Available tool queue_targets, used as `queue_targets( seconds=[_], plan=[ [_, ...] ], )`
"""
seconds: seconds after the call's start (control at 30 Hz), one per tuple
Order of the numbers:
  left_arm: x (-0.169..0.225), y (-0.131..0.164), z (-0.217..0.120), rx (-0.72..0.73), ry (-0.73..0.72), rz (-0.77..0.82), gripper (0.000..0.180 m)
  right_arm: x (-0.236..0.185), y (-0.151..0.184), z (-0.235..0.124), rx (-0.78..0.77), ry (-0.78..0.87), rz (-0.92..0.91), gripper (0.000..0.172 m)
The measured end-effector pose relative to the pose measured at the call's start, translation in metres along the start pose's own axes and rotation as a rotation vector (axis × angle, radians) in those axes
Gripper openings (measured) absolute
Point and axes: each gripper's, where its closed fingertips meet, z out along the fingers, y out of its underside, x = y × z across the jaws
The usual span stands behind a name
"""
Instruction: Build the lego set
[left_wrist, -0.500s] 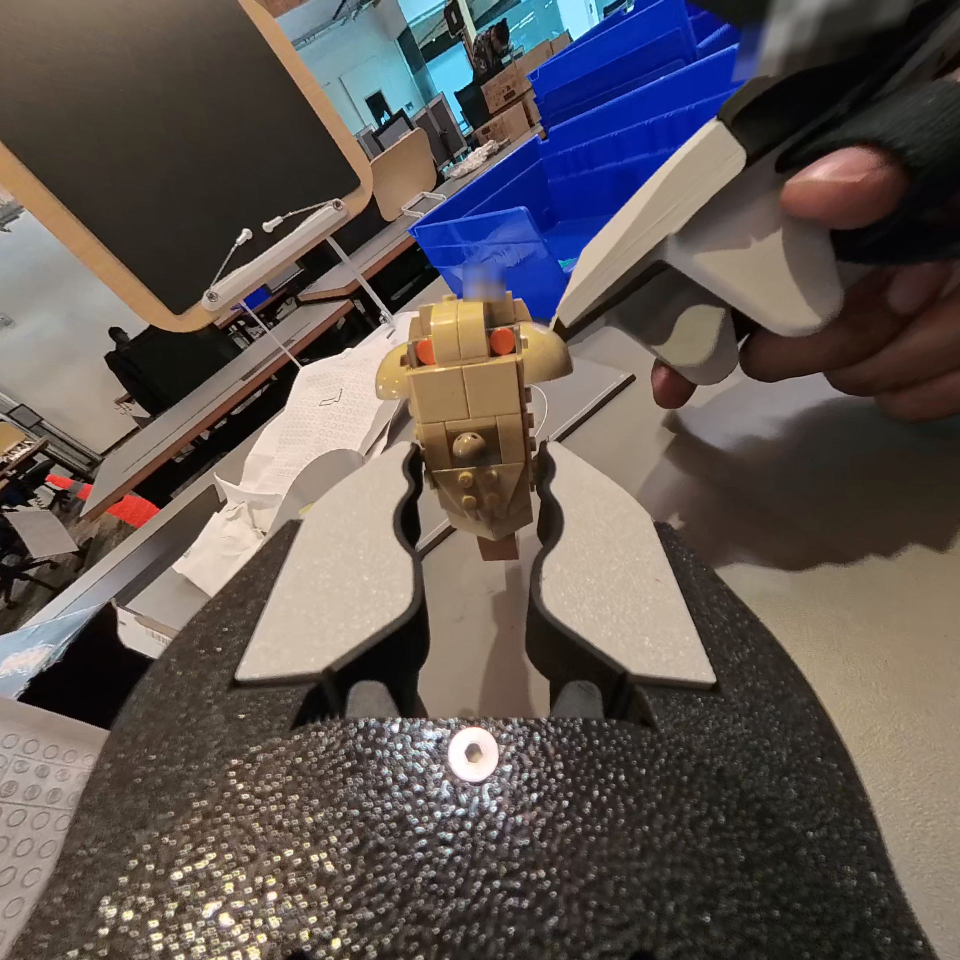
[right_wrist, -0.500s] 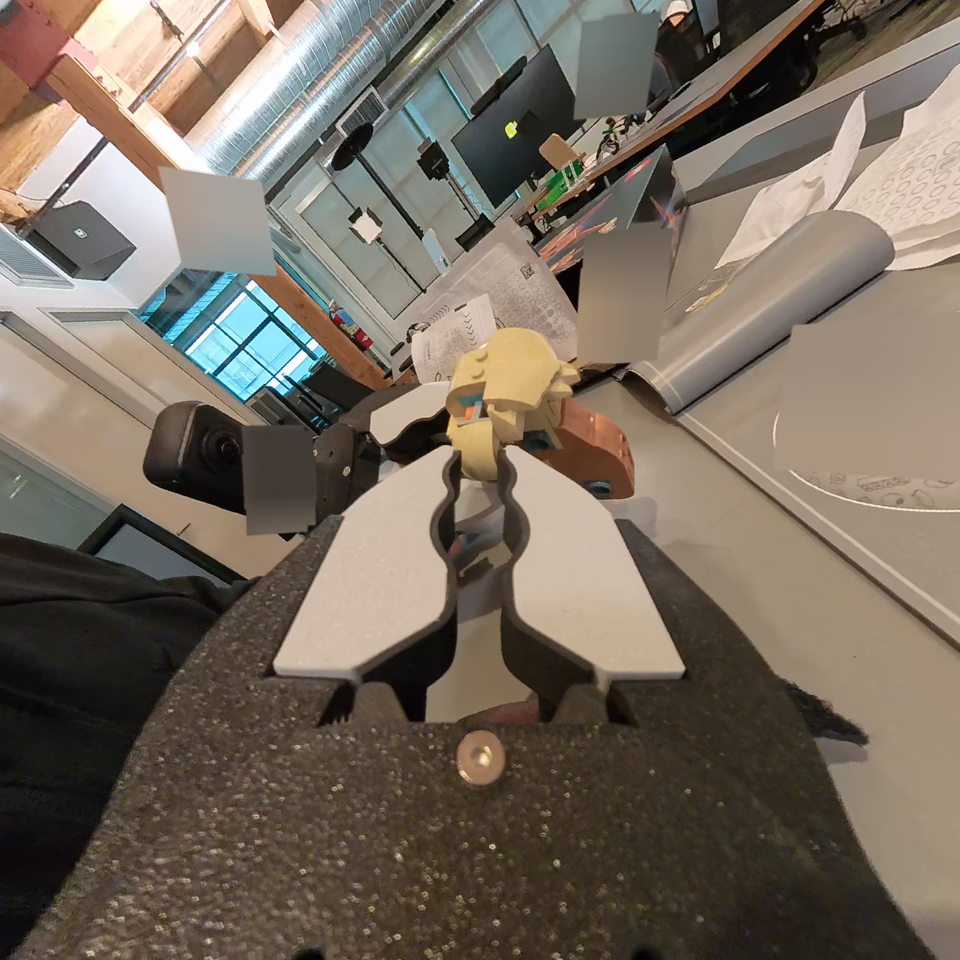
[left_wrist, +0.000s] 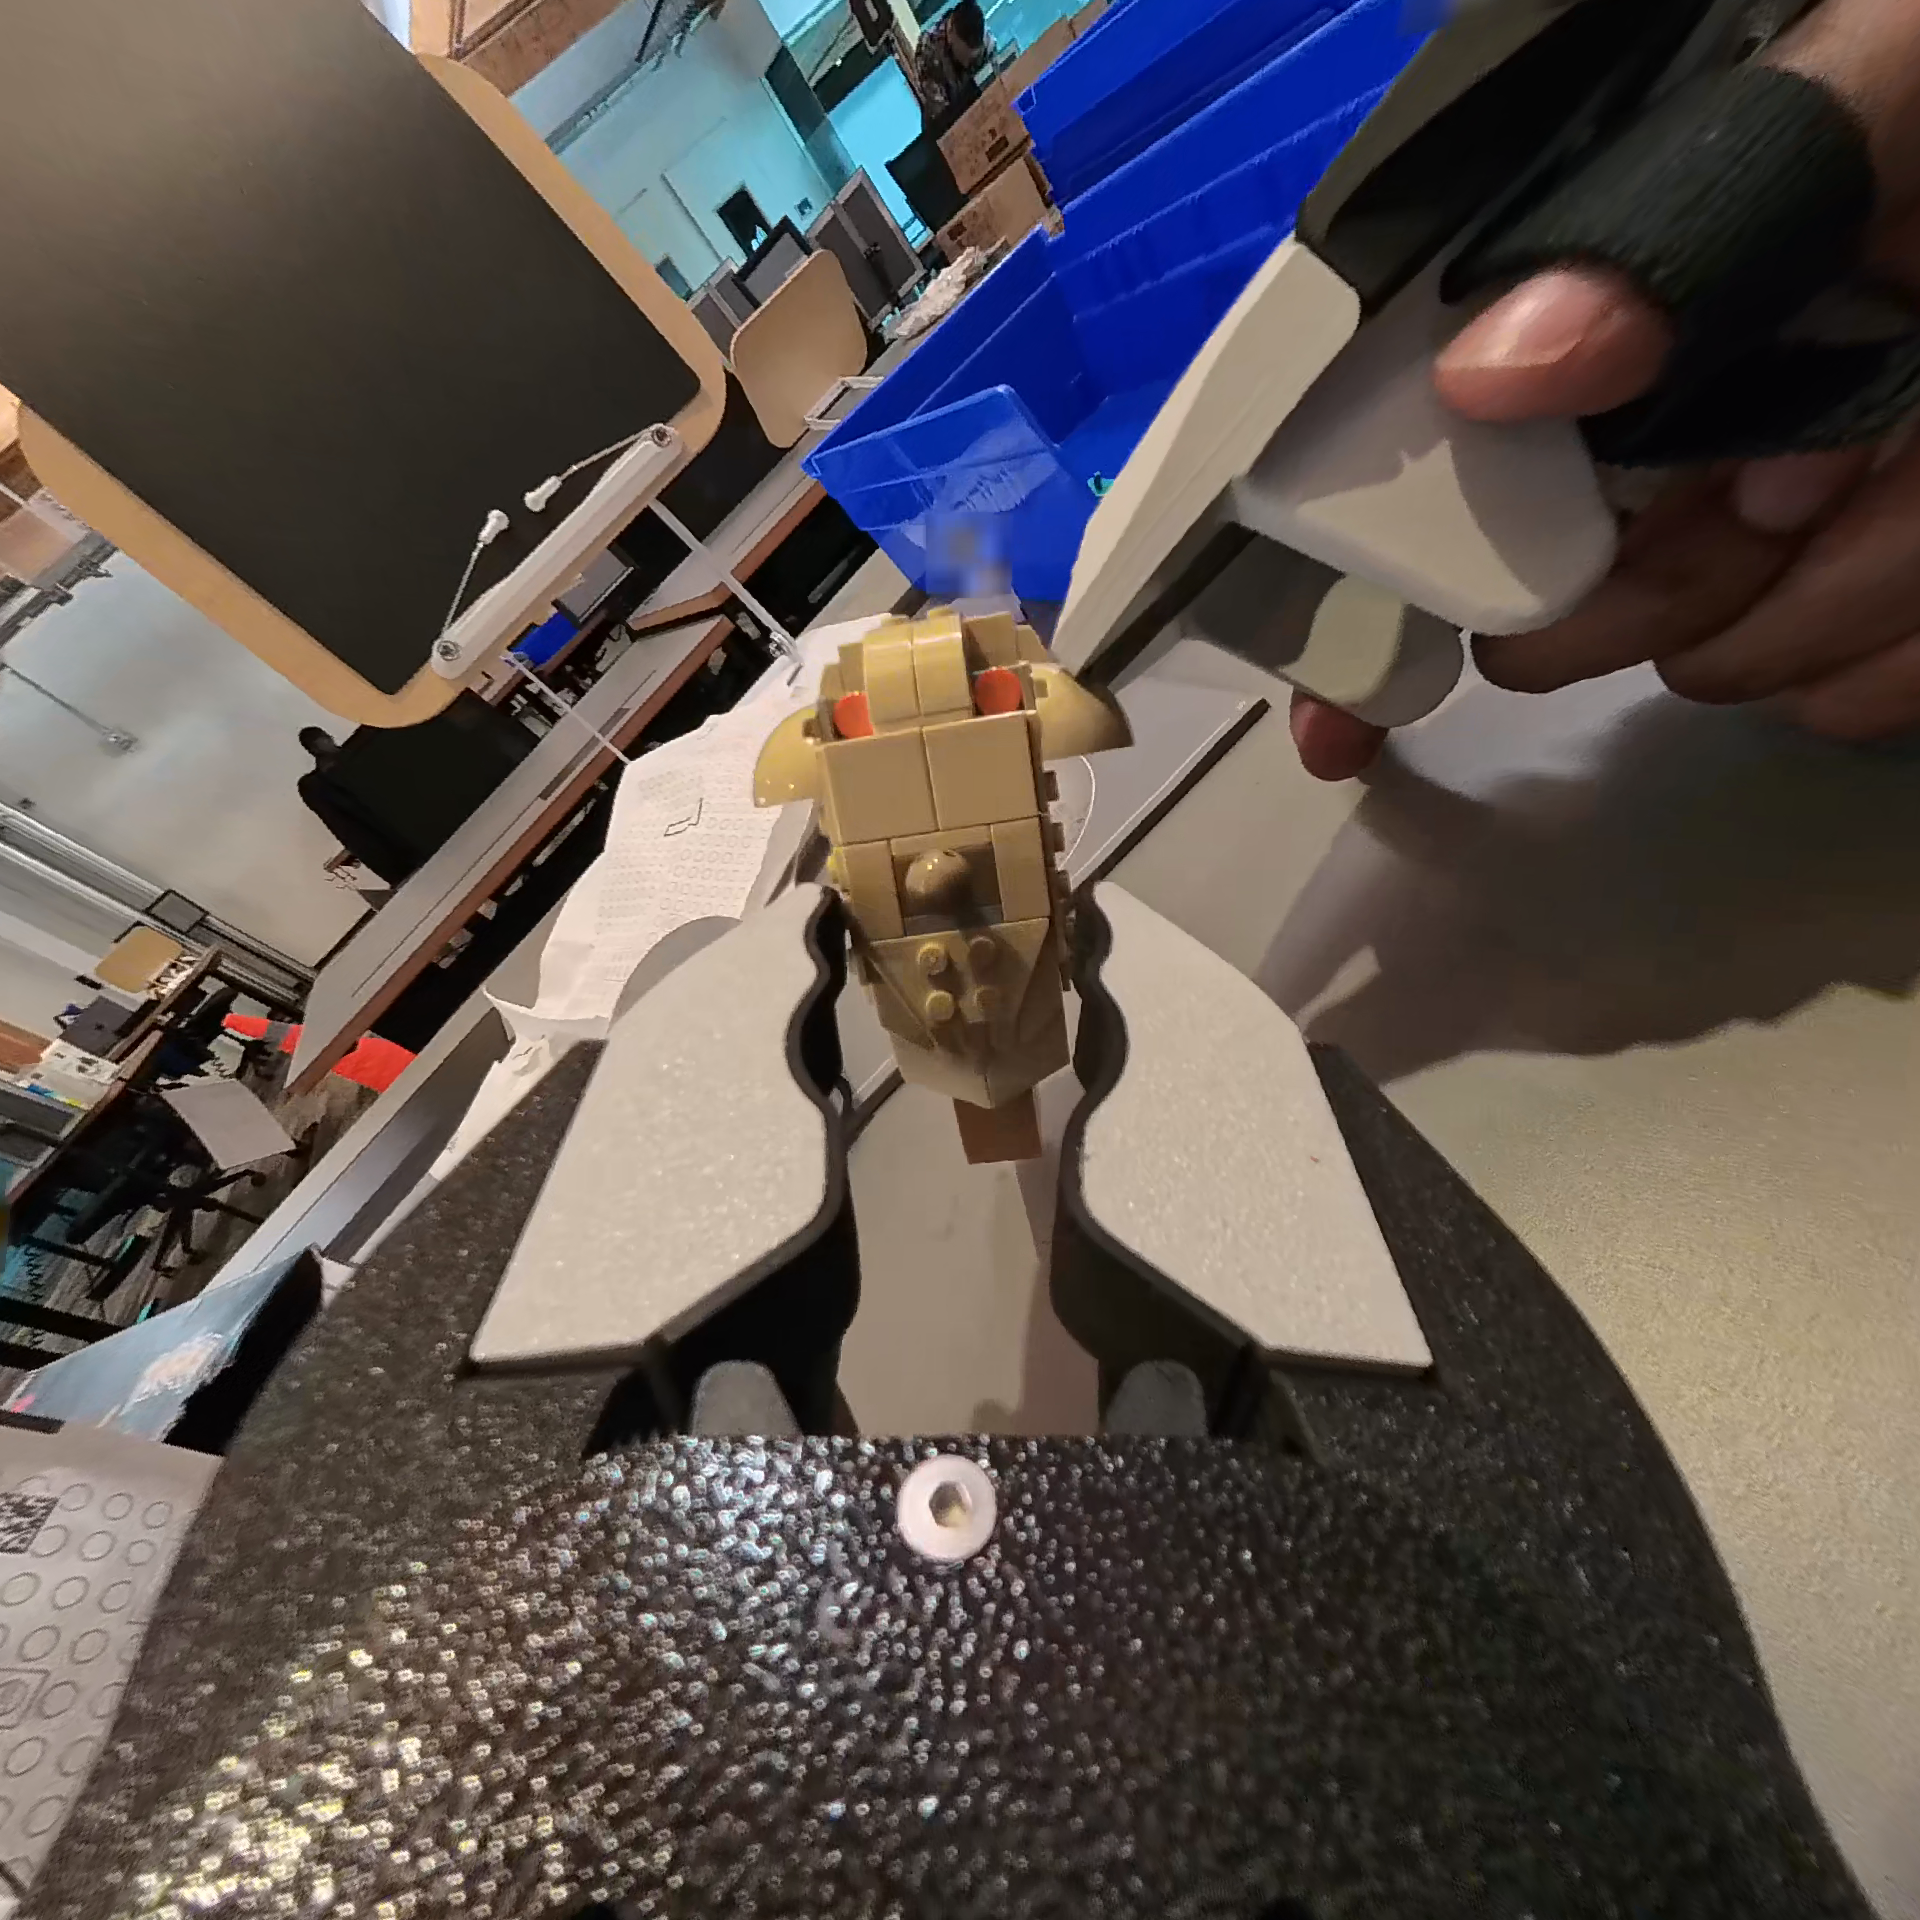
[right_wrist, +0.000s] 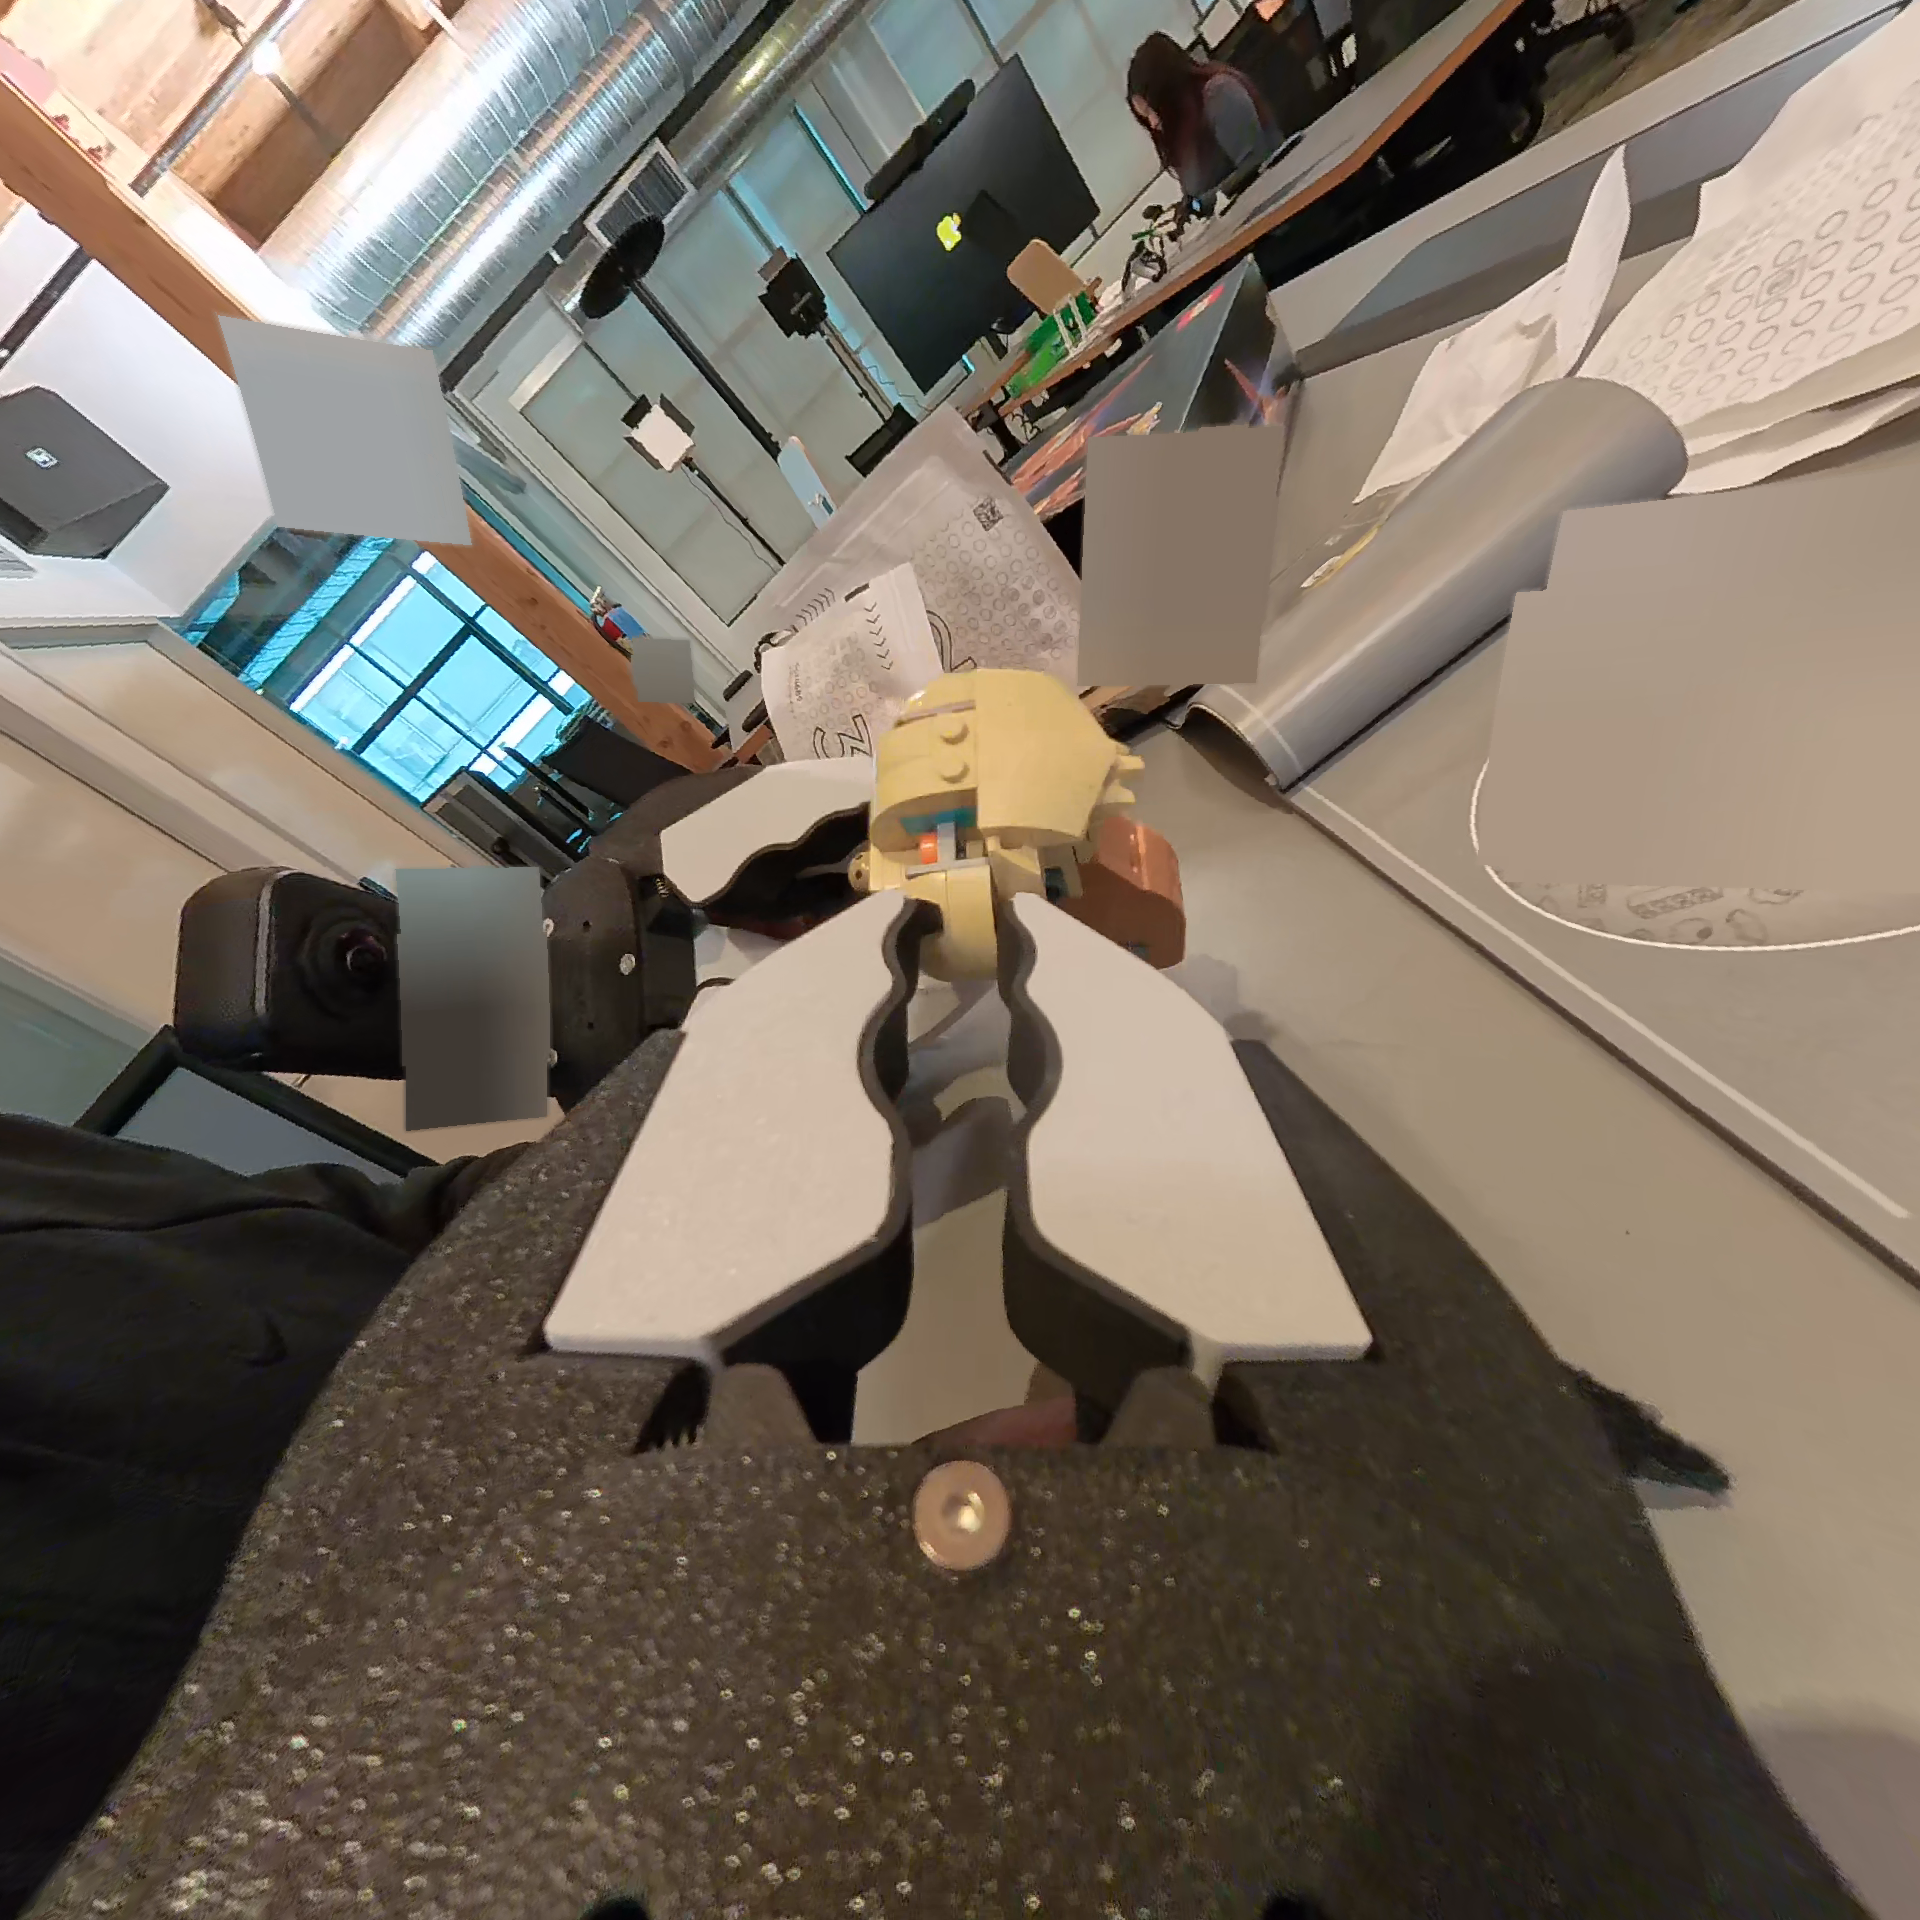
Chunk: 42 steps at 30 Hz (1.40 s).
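- Gripping a tan brick-built figure (left_wrist: 940, 883) between the left gripper (left_wrist: 951, 966): jaws fairly wide, both pads pressed on its lower flanks, orange eye studs and rounded ears standing out beyond the fingertips.
- Pinching one rounded ear piece (right_wrist: 961, 925) of the same model with the right gripper (right_wrist: 956, 935): jaws nearly closed, tips clamped on that piece.
- Held aloft over the grey table (left_wrist: 1610, 1195), brown block (right_wrist: 1138, 894) just past the right tips.
- Largely assembled by the look of it; ear seating apparently unfinished.
- Blue bins (left_wrist: 966, 468) and printed sheets (left_wrist: 686, 842) well beyond the left tips.
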Motion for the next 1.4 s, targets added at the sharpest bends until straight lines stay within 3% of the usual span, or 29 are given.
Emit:
queue_targets(
  seconds=[0.67, 0.9, 1.4],
  plan=[
    [0.008, 0.022, 0.008, -0.124, 0.083, -0.113, 0.042, -0.001, 0.012, 0.004, -0.059, 0.009, -0.016, 0.006],
    [0.009, 0.022, 0.008, -0.126, 0.086, -0.112, 0.041, -0.001, 0.014, 0.005, -0.081, 0.008, -0.043, 0.021],
    [0.015, 0.022, 0.008, -0.142, 0.099, -0.096, 0.041, -0.003, 0.021, 0.008, -0.117, 0.036, -0.110, 0.019]
  ],
)
